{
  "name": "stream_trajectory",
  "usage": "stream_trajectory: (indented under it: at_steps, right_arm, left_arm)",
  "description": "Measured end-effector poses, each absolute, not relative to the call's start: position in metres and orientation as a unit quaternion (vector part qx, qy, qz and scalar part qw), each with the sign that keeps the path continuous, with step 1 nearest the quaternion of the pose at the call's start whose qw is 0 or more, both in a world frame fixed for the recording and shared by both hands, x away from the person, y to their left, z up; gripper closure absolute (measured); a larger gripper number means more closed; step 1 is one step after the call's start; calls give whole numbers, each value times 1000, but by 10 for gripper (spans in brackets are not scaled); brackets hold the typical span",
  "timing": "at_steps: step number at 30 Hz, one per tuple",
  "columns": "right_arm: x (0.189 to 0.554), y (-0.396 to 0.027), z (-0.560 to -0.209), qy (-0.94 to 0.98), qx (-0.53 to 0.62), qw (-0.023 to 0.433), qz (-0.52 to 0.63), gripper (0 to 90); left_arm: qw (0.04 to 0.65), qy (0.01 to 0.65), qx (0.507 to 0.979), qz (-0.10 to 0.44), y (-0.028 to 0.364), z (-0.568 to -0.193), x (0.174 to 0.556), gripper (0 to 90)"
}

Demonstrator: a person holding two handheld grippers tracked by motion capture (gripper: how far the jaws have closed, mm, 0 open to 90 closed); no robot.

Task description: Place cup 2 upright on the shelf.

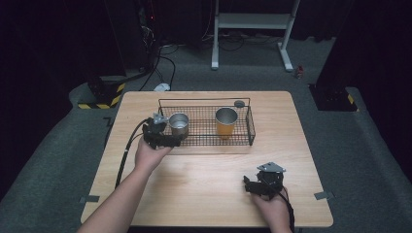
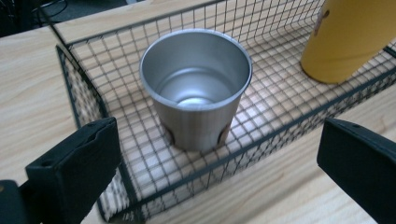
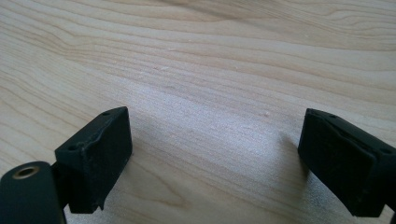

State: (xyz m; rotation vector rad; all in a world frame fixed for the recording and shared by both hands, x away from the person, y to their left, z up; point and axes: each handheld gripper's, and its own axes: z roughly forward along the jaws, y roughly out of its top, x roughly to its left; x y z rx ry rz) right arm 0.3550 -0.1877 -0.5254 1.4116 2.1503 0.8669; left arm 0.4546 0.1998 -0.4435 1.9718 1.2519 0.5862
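A black wire basket [image 1: 250, 127] stands at the back middle of the wooden table [image 1: 209, 170]. Inside it, a bare steel cup [image 1: 178, 124] stands upright at the left and a yellow steel cup [image 1: 226, 122] at the right. My left gripper [image 1: 165, 139] sits at the basket's front left corner, open, jaws wide apart and pointing at the steel cup [image 2: 195, 88], which is empty. The yellow cup [image 2: 350, 37] and the basket's front rim [image 2: 280, 135] show beyond the jaws. My right gripper [image 1: 255, 186] rests low over bare wood [image 3: 210, 93] at the front right, open, holding nothing.
A small dark round object [image 1: 239, 103] lies on the table just behind the basket. Beyond the table are a white stand [image 1: 252, 29], cables [image 1: 160, 63] on grey carpet, and yellow-black striped blocks [image 1: 104, 94] at the left.
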Motion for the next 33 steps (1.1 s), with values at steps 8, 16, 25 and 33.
stream_trajectory:
  at_steps: [8,16,25,33]
  right_arm:
    - [355,-188,-525,774,508,212,312,98]
    - [355,-188,-525,774,508,213,312,98]
    - [355,-188,-525,774,508,213,312,98]
    - [355,-188,-525,774,509,212,312,99]
  left_arm:
    - [369,478,766,221,216,-456,425,4]
    - [379,475,770,195,230,-473,398,11]
    - [363,479,781,168,251,-509,368,27]
    - [325,482,792,188,267,-528,341,19]
